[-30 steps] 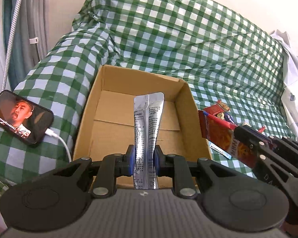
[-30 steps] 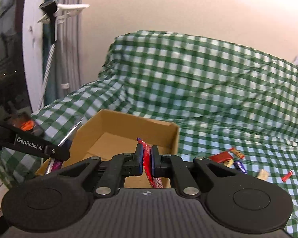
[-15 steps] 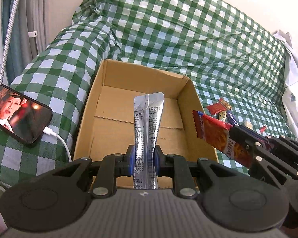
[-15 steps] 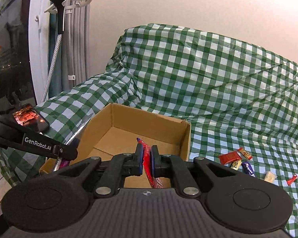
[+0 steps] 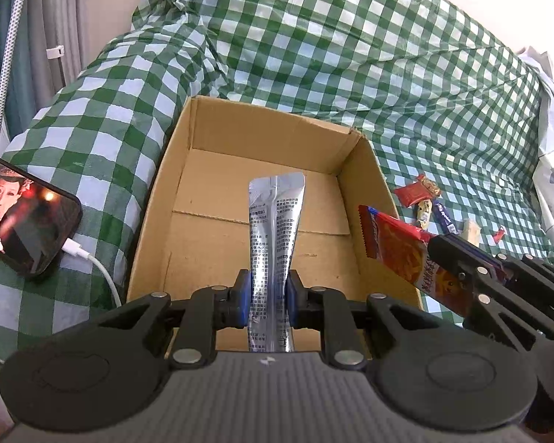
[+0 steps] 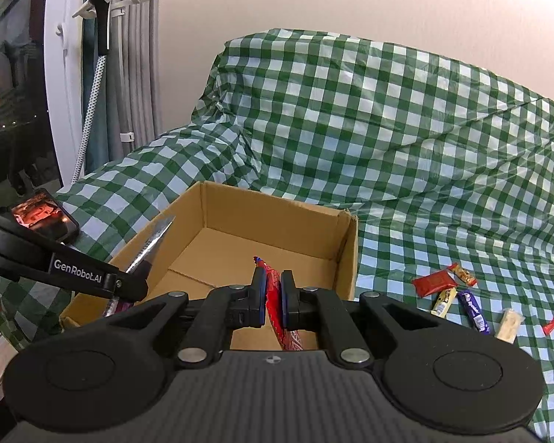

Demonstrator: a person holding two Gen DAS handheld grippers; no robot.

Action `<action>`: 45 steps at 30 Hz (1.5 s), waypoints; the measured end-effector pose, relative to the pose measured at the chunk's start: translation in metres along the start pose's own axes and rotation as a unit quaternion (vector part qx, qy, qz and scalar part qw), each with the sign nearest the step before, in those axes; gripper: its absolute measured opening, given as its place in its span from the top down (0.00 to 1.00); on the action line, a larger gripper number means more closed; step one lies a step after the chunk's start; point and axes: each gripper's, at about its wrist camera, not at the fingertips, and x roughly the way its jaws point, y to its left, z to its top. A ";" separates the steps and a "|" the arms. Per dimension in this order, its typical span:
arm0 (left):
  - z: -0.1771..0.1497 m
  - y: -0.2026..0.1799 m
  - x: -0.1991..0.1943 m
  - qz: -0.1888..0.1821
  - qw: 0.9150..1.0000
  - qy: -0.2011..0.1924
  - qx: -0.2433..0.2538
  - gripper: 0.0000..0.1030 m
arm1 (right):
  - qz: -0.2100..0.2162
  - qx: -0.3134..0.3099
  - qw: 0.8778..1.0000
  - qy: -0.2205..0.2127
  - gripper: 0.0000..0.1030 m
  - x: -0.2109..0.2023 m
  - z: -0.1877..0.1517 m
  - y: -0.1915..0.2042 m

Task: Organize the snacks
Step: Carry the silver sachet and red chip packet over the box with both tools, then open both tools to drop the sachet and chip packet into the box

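The left tool (image 5: 267,297) is clamped tight on a silver pouch (image 5: 275,229), which stands up between its fingers and points toward 12 o'clock over the open box (image 5: 365,170). The right tool (image 6: 273,301) is pinched shut on a red packet (image 6: 277,310), held edge-on above the box's near right corner; from the left camera that packet (image 5: 399,251) pokes in from 3 o'clock, over the box's right wall. The box sits on a green checked cover (image 5: 351,55). Loose snacks (image 6: 458,295) lie on the cover at 3 o'clock of the box. A phone (image 5: 22,221) with a lit screen, cable (image 5: 99,269) plugged in, lies at 9 o'clock of the box.
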 end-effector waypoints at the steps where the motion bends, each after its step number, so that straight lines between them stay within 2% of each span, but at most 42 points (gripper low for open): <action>1: 0.000 0.000 0.002 0.001 1.000 0.001 0.000 0.79 | 0.000 0.001 1.000 0.001 0.93 0.002 0.000 0.000; 17: 0.006 0.000 0.042 0.010 0.999 0.036 0.000 0.79 | 0.002 0.016 0.999 0.028 0.93 0.042 -0.007 -0.007; 34: 0.019 -0.003 0.074 0.024 0.999 0.041 0.005 0.78 | 0.006 0.027 0.999 0.046 0.93 0.083 -0.009 -0.011; 36: 0.018 -0.001 0.081 0.026 0.998 0.048 0.006 0.71 | 0.013 0.032 0.998 0.051 0.91 0.088 -0.009 -0.011; 37: 0.017 0.001 0.084 0.030 0.998 0.053 0.005 0.47 | 0.013 0.033 0.998 0.055 0.91 0.090 -0.009 -0.012; 38: 0.014 0.002 0.086 0.035 0.998 0.058 0.003 0.16 | 0.013 0.032 0.998 0.060 0.87 0.093 -0.009 -0.012; 39: 0.011 0.004 0.088 0.042 0.997 0.061 0.000 0.09 | 0.016 0.030 0.997 0.070 0.70 0.096 -0.010 -0.012; 40: 0.008 0.005 0.087 0.057 0.997 0.058 -0.002 0.07 | 0.015 0.032 0.996 0.079 0.59 0.097 -0.012 -0.013; 41: 0.005 0.007 0.088 0.057 0.997 0.056 0.003 0.07 | 0.006 0.039 0.996 0.083 0.44 0.097 -0.015 -0.014; 42: 0.001 0.006 0.088 0.056 0.997 0.059 0.012 0.07 | 0.002 0.045 0.995 0.088 0.35 0.097 -0.018 -0.015; 45: -0.009 0.001 0.092 0.062 0.995 0.071 0.039 0.04 | 0.010 0.070 0.990 0.119 0.31 0.095 -0.032 -0.021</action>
